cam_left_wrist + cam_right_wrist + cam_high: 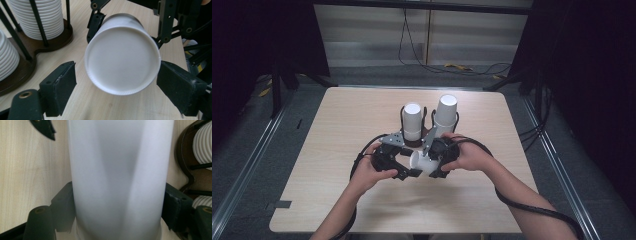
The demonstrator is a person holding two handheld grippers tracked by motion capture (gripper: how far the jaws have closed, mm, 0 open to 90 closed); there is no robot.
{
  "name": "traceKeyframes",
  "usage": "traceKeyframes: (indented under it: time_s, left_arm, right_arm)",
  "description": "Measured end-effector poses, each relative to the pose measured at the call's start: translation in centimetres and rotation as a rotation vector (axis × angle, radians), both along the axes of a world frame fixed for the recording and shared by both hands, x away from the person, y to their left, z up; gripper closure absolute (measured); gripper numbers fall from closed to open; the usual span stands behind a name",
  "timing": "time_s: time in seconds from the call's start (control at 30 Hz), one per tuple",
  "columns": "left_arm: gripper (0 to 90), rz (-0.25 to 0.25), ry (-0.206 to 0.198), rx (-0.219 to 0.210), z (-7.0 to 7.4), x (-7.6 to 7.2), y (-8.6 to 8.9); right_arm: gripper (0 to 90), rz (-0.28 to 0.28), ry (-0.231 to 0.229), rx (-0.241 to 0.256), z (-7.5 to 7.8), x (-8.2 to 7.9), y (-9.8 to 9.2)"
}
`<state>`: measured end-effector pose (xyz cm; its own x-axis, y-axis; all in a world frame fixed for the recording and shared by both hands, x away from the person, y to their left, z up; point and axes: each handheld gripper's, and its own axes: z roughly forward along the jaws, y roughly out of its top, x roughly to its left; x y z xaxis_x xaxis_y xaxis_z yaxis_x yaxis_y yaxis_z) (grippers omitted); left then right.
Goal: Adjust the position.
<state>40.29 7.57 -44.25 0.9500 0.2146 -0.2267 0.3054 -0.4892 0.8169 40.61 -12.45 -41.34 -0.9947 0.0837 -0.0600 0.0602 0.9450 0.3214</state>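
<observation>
A white paper cup (421, 162) lies on its side above the table, near the middle. My right gripper (435, 167) is shut on the cup (120, 177), its black jaws pressing both sides of the wall. The cup's flat base (122, 53) faces my left gripper (117, 86), which is open with a jaw on each side of the base. The left jaw stands clear of the cup; the right jaw is close to its rim. In the high view my left gripper (408, 173) sits just left of the cup.
Two stacks of white cups (412, 120) (445, 114) stand upside down in a dark wooden holder (50, 42) with black rods, just behind the grippers. The light wooden table (337, 130) spreads left and right. Cables trail from both hands.
</observation>
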Motion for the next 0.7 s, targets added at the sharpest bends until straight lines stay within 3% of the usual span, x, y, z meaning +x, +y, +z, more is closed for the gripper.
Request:
traceKeyframes:
  time_s: [0.1,0.7]
  left_arm:
    - [15.8,0.0,-0.006,0.011,0.1,-0.01,-0.02]
    - [19.3,-0.012,-0.007,-0.022,0.26,-0.11,-0.19]
  right_arm:
    - [24.8,-0.003,0.005,-0.005,-0.08,-0.06,0.09]
    - [24.8,0.014,-0.003,-0.005,-0.04,-0.01,0.64]
